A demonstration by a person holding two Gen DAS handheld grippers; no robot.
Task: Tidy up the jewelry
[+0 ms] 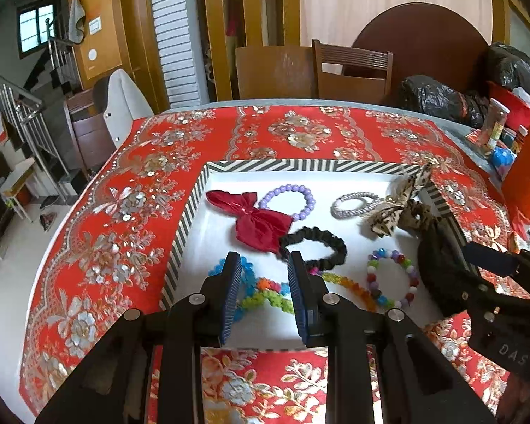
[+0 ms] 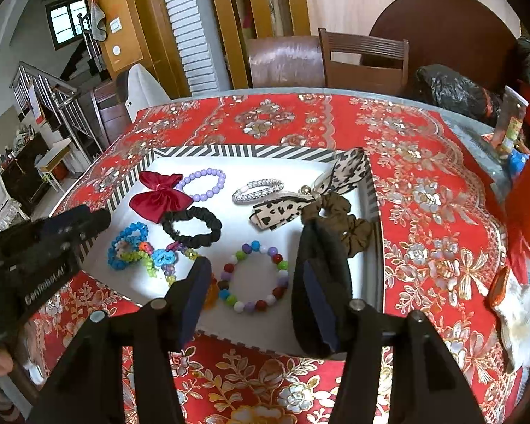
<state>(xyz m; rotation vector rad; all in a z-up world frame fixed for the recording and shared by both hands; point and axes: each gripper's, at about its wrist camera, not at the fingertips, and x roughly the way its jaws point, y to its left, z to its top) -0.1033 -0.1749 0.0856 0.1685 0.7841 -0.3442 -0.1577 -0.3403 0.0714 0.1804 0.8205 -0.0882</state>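
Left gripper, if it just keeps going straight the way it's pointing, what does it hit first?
Most likely the colourful plastic bead chain lying on the white floor of the striped tray. The left gripper points down at it with open, empty jaws. The black scrunchie lies just beyond, though depth is hard to judge.

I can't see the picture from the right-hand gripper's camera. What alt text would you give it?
Open right gripper hovers over a white tray with a striped rim, on a red floral tablecloth. In the tray lie a red bow, purple bead bracelet, black scrunchie, multicoloured bead bracelet and leopard-print scrunchie. The left gripper enters at left.
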